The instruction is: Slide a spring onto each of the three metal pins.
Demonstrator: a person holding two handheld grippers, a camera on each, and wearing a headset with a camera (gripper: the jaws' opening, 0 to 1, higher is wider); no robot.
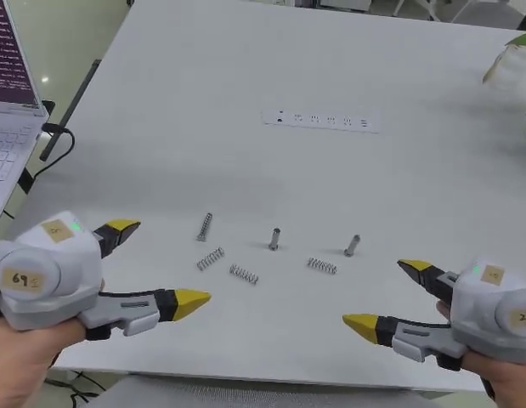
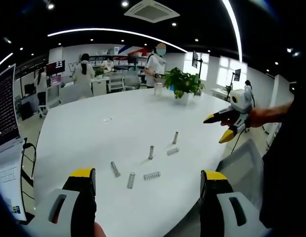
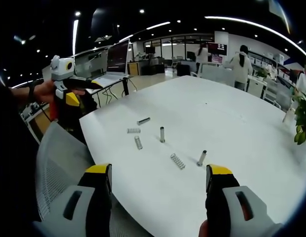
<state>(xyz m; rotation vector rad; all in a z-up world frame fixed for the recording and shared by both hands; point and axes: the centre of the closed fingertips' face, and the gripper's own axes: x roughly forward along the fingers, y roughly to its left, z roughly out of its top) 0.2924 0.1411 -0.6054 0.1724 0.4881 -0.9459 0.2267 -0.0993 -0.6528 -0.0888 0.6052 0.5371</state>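
Three short metal pins stand or lean on the white table [image 1: 246,76]: left pin [image 1: 205,226], middle pin [image 1: 274,239], right pin [image 1: 352,246]. Three loose springs lie just in front of them: one [image 1: 210,258], another [image 1: 244,274], the third [image 1: 322,266]. My left gripper [image 1: 165,262] hovers open at the near left, apart from the parts. My right gripper [image 1: 383,295] is open at the near right. Both hold nothing. The left gripper view has the pins [image 2: 151,152] and springs [image 2: 152,175] ahead of its jaws; the right gripper view has them too [image 3: 162,134].
An open laptop [image 1: 8,85] with a black cable [image 1: 54,149] sits at the far left. A white power strip [image 1: 322,120] is set in the table's middle. A potted plant [image 1: 517,59] stands far right. A mesh chair back [image 3: 59,163] is below the near edge.
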